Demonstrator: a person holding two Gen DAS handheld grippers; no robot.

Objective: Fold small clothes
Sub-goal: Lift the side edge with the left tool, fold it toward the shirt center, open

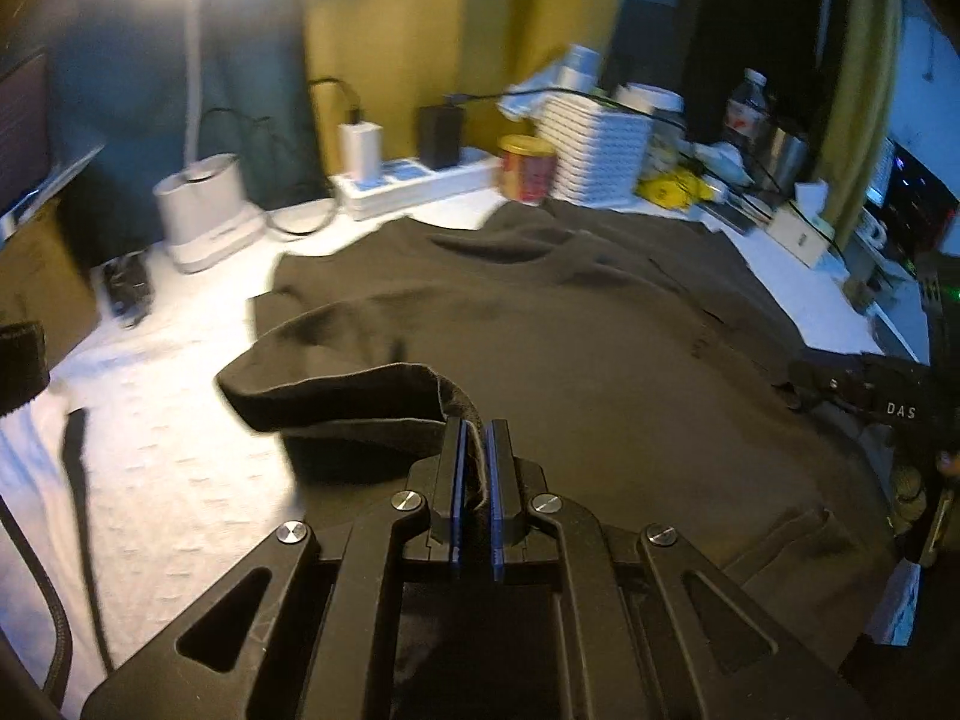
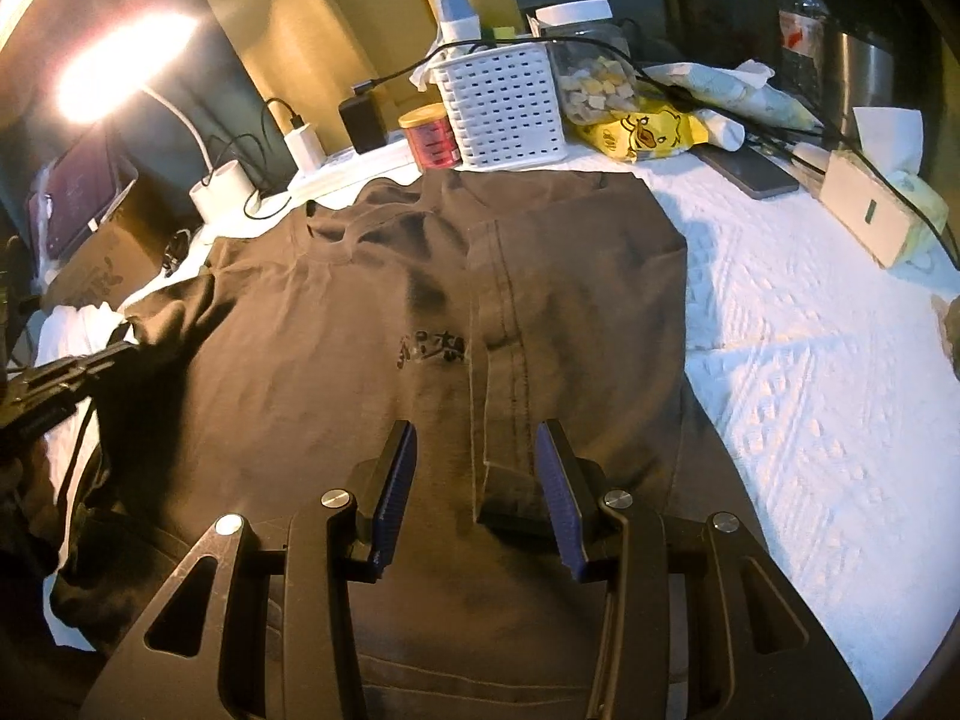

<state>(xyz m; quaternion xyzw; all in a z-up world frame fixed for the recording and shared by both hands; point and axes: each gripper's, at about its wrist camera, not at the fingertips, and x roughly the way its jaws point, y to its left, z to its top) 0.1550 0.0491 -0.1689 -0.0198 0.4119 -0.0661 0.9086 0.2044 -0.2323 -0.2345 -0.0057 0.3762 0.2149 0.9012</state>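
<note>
White textured table cover (image 2: pixel 810 324) under warm lamp light, and along the far edge sits a crowded row: a white slotted basket (image 2: pixel 507 108), a red tin (image 2: pixel 431 135), a power strip with chargers (image 1: pixel 414 180), a water bottle (image 2: pixel 801 18), a tissue box (image 2: pixel 873 210).

Centre stage is the dark brown T-shirt (image 2: pixel 336 324), spread front-up across the middle of the table with its collar toward the far clutter and a small dark print on the chest. Look at the right side: it's already folded in, that panel lying over the body with its seam running near to far and the sleeve laid down along it. One side done, by the look of it.

Now the left side. The left gripper (image 1: pixel 475 426) has its jaws pinched tight on the left sleeve (image 1: pixel 336 396), the hem caught between the blue pads, the cloth lifted off the table and curling over toward the shirt's middle. That fold is in hand, not yet laid.

The right gripper (image 2: pixel 474 438) hovers low over the near part of the shirt, jaws about half apart, straddling the end of the folded sleeve but gripping nothing.

Still to come, I'd judge: laying the left side flat, then folding the length near to far.
</note>
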